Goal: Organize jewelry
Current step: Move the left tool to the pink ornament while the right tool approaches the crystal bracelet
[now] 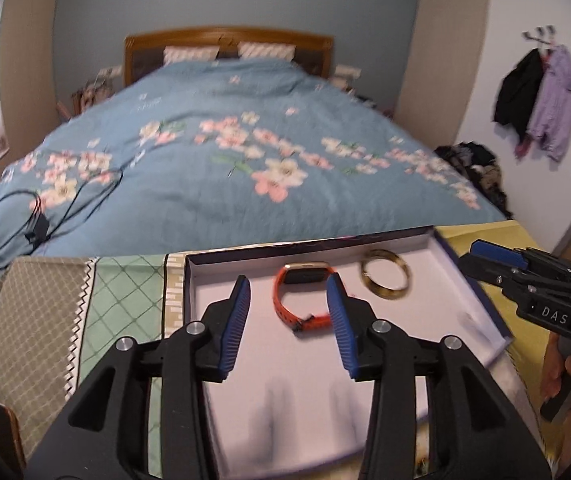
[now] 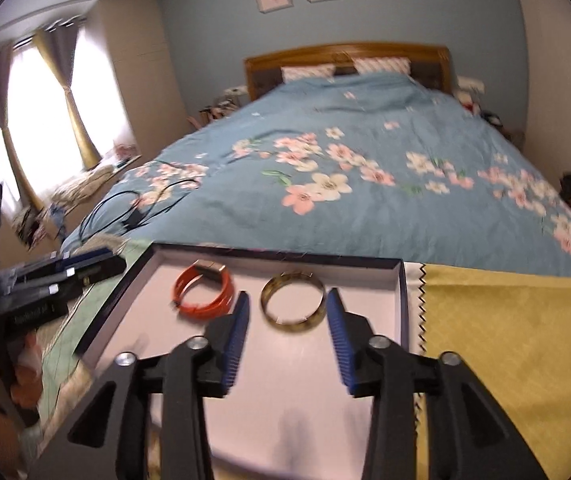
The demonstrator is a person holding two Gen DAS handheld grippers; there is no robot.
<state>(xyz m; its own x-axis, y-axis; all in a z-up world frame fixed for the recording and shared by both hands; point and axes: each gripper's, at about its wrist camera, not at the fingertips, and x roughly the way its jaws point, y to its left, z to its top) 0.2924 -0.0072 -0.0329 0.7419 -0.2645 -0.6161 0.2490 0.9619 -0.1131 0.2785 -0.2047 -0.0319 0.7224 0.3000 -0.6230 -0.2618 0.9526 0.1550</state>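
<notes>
Blue-padded left claw (image 1: pixel 288 296) and right claw (image 2: pixel 287 312) both hang released, nothing between them, above the box (image 1: pixel 473 284). Inside, mid-frame, lie an orange watch band (image 1: pixel 299 300), likely light and floppy, best pinched on its strap, and a stiff, probably slippery gold bangle (image 2: pixel 292 302). Only the right view shows the window (image 2: pixel 41 92).

Daylight glares through the curtained window (image 2: pixel 41 120); both fisheye views are motion-blurred, edges bent and dark
</notes>
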